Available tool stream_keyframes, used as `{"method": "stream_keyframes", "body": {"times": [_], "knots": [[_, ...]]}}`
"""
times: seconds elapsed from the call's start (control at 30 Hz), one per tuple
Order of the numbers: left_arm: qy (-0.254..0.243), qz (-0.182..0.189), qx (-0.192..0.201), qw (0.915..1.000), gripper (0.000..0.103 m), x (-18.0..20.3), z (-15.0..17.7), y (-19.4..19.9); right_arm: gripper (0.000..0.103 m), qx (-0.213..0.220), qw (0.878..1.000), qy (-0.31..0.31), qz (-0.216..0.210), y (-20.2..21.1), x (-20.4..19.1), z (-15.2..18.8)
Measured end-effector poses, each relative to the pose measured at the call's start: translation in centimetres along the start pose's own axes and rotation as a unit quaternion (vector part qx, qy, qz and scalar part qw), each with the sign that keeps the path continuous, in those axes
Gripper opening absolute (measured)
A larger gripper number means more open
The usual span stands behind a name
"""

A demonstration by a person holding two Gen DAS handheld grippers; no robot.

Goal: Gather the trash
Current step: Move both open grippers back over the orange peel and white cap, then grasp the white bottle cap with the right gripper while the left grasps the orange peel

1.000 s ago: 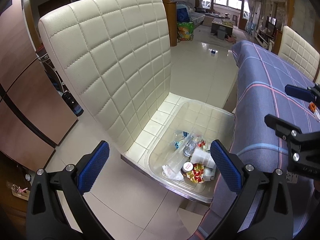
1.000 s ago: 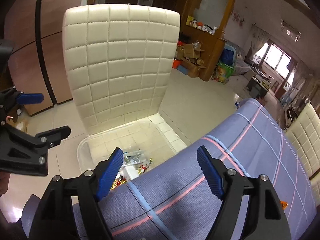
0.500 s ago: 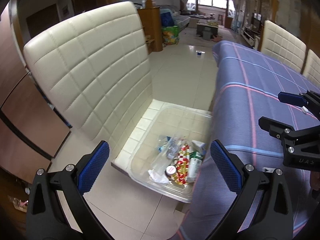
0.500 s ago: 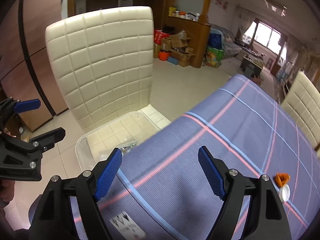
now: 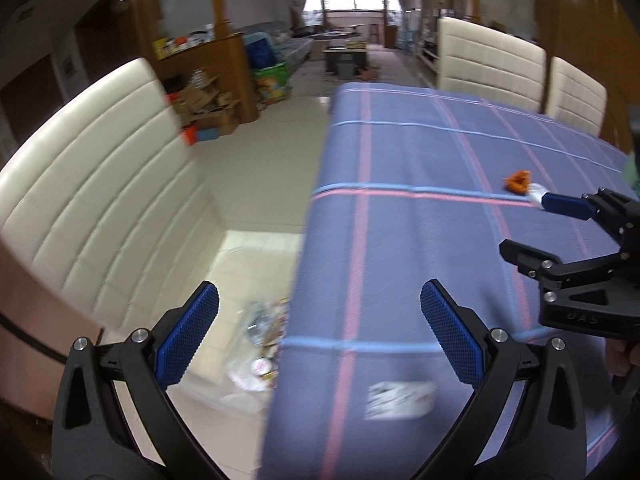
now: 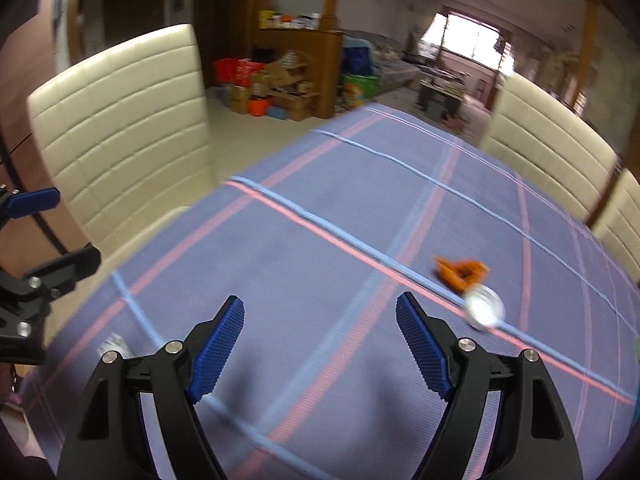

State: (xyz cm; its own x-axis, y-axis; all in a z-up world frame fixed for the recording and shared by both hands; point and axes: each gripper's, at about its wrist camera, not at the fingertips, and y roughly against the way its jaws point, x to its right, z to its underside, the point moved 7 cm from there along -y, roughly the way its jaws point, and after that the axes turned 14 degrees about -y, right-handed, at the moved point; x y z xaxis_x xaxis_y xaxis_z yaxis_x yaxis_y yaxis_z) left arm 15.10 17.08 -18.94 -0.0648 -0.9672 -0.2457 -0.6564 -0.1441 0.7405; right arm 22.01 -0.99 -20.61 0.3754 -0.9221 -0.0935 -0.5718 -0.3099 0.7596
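Crumpled orange scrap (image 6: 462,273) touches a small clear round lid (image 6: 485,306).

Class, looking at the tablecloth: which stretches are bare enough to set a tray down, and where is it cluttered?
Bare: the far tablecloth toward the chairs, and the middle between both grippers. Cluttered: the orange scrap beside the small clear cup, and the printed paper at the near edge.

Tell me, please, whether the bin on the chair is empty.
Not empty: the bin holds wrappers and other trash, though the tablecloth hides part of it.
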Motion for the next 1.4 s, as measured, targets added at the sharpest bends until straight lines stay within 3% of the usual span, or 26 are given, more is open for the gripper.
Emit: {"method": "stream_keyframes", "body": {"times": [0.2,0.37,0.6,0.7,0.73,0.77,0.93,1.17,1.2,1.27,1.4], "knots": [[-0.057,0.037,0.02,0.9975,0.099,6.4,-4.4,-2.3,0.076,0.004,0.998,-0.048,0.05,-0.9,7.8,0.1],[-0.091,0.056,0.031,0.9938,0.099,10.2,-7.2,-4.4,0.063,-0.018,0.995,-0.082,0.049,-2.7,12.3,0.0],[-0.12,0.065,0.019,0.9905,0.099,13.5,-10.0,-7.8,0.059,-0.029,0.995,-0.09,0.018,-5.2,13.7,-1.1],[-0.126,0.069,0.015,0.9896,0.099,14.3,-10.8,-8.9,0.047,-0.023,0.996,-0.084,0.005,-5.4,13.7,-1.4],[-0.128,0.072,0.013,0.9891,0.099,14.5,-11.0,-9.2,0.039,-0.022,0.996,-0.083,0.003,-5.3,13.6,-1.5],[-0.13,0.075,0.012,0.9886,0.099,14.8,-11.2,-9.6,0.039,-0.023,0.996,-0.086,0.003,-5.3,13.7,-1.5],[-0.152,0.095,0.013,0.9837,0.099,17.3,-12.7,-10.8,0.039,-0.015,0.994,-0.094,0.048,-4.8,15.9,-1.6],[-0.171,0.116,0.005,0.9784,0.099,20.8,-14.8,-13.2,0.039,-0.009,0.991,-0.118,0.071,-4.0,19.3,-1.5],[-0.171,0.115,0.002,0.9785,0.094,21.1,-15.1,-13.7,0.039,-0.009,0.99,-0.121,0.073,-3.9,19.9,-1.4],[-0.173,0.124,-0.008,0.9771,0.076,21.7,-15.4,-14.6,0.039,-0.011,0.989,-0.125,0.076,-3.9,20.6,-1.2],[-0.157,0.153,-0.025,0.9755,0.056,21.8,-15.5,-15.7,0.039,-0.013,0.989,-0.129,0.07,-3.9,20.5,-1.1]]}}
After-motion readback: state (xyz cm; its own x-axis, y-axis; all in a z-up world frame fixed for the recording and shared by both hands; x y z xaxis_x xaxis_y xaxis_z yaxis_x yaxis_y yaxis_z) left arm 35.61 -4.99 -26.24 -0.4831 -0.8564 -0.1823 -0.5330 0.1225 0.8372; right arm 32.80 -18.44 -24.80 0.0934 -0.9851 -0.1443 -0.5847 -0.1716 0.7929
